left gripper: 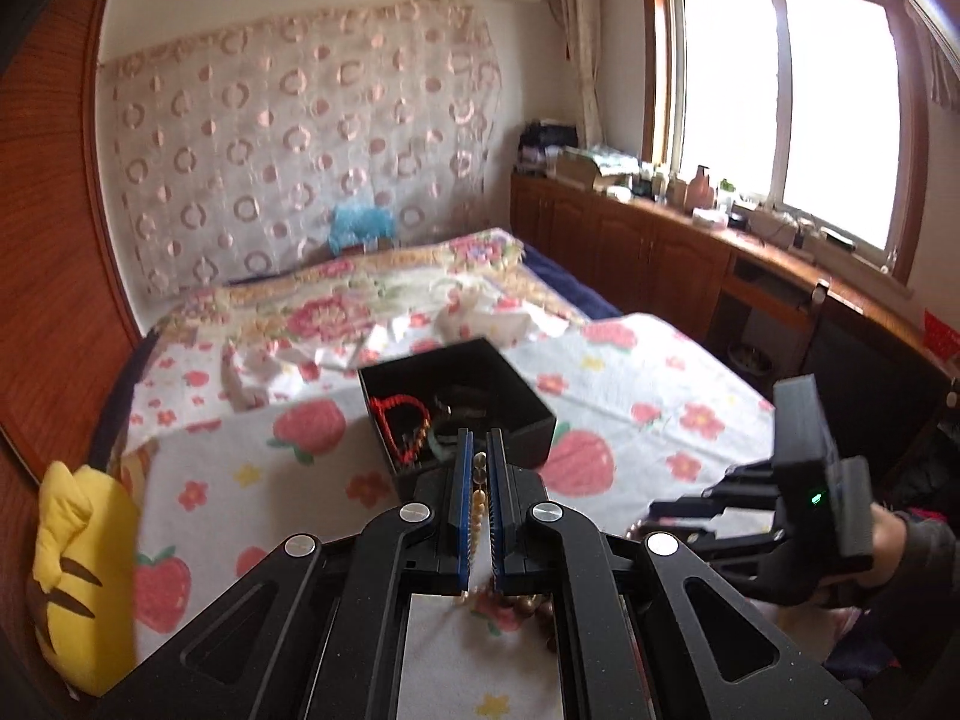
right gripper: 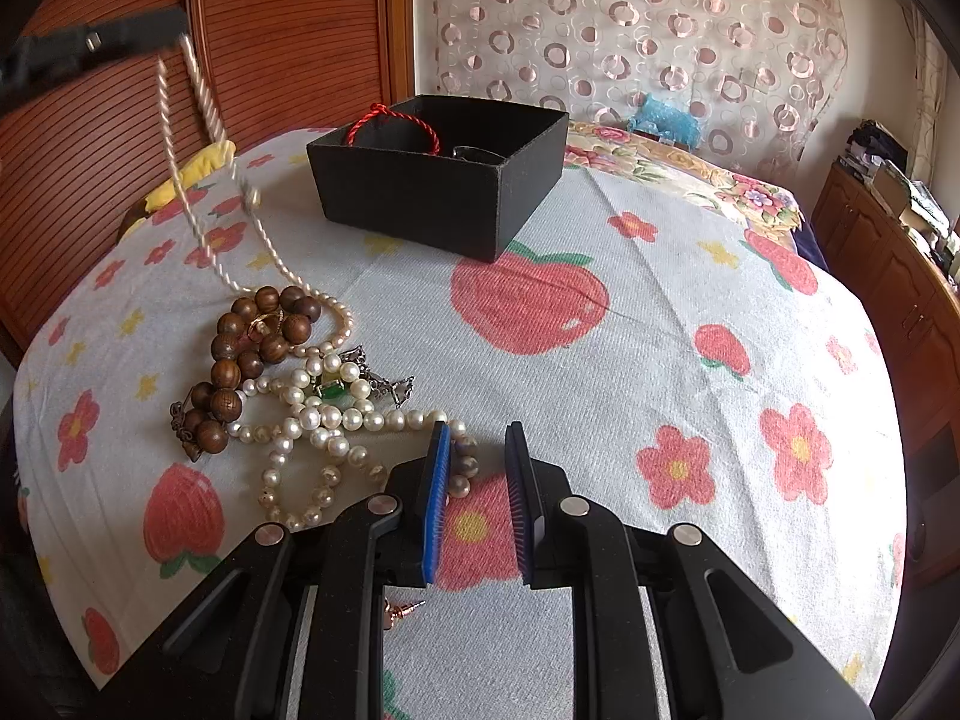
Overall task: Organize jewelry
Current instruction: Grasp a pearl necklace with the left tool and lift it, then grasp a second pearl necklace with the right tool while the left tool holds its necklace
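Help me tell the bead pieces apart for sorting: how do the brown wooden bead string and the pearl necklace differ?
The brown wooden bead string has large, dark, carved beads; the pearl necklace has small, pale, glossy ones. The wooden string lies bunched wholly on the bedspread; one pearl strand rises off it, pinched in the left gripper. Both lie tangled in one pile.

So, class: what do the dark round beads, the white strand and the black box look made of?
Dark beads: likely wood, brown with visible grain and carved lines.
White strand: pearl or imitation, glossy cream sheen.
Black box: probably card, matte with sharp, thin edges.
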A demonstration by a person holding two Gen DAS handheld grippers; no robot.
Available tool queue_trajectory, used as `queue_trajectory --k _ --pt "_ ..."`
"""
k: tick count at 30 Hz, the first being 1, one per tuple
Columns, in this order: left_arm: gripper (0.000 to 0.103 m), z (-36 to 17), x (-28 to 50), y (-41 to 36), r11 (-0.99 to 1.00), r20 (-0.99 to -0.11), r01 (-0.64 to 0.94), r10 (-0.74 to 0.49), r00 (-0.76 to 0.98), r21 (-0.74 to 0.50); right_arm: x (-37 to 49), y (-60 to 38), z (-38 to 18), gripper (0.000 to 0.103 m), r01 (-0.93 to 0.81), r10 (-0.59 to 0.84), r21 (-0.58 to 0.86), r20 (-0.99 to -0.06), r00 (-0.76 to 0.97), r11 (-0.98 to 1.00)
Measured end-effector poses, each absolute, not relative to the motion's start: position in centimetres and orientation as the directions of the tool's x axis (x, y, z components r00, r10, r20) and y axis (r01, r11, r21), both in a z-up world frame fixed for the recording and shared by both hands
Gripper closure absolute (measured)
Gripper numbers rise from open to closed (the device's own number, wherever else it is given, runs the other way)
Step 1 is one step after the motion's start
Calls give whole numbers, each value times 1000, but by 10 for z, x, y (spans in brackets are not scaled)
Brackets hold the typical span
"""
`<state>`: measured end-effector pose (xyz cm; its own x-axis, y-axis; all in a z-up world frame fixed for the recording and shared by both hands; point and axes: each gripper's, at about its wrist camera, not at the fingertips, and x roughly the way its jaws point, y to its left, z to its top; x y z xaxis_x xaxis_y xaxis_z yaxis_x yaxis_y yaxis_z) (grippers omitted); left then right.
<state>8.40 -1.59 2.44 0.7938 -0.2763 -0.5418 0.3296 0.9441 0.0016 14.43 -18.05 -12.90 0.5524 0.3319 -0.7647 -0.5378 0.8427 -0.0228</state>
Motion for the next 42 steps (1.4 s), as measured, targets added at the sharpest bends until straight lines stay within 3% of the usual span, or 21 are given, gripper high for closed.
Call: queue_trajectory --k 12,14,21,30,42 --pt "99 62 73 -12 948 -462 317 -272 844 20 144 -181 -129 83 -539 335 -17 -766 548 842" --pt "99 68 73 -10 948 -453 319 -279 847 13 145 -180 -128 94 -544 337 -15 -771 540 839" --pt "99 96 69 -13 943 -407 330 -287 867 36 148 -176 -126 95 -549 328 -30 -774 542 835" --pt "99 118 63 -16 945 -358 321 -279 891 62 143 -176 -92 95 -545 361 -37 -711 603 838" --pt "99 110 71 -9 952 -377 302 -258 889 60 136 -178 -34 95 -553 412 -47 -616 671 832"
